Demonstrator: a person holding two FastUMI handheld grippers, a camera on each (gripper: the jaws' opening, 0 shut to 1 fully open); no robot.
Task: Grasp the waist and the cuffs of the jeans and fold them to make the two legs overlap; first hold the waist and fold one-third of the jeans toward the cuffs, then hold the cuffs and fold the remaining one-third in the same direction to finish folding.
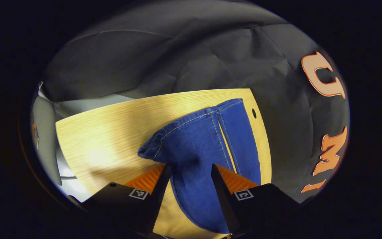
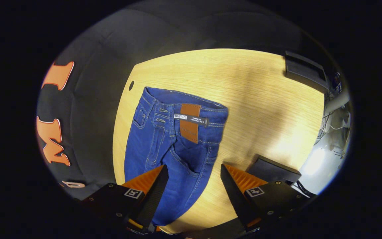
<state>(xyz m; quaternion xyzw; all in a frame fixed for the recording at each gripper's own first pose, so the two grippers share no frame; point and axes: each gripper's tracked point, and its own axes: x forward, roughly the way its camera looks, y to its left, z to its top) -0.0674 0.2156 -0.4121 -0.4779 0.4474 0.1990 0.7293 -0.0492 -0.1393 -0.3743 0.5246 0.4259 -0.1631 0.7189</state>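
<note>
Here the blue denim jeans (image 2: 174, 139) lie on the pale wood-grain table (image 2: 254, 99), waist (image 2: 191, 103) at the far end with a brown leather patch (image 2: 190, 122); their lower legs are cut off behind the right gripper (image 2: 194, 181), whose fingers stand spread above the cloth. In the left gripper view the cuffs (image 1: 207, 114) lie far, one leg's edge curled up; the left gripper (image 1: 191, 179) is likewise spread, denim between its fingers, contact hard to make out.

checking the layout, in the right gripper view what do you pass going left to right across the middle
black cloth wall → small hole in the table → jeans with the leather patch at the waist → bare wooden table → black box at the far right edge
</note>
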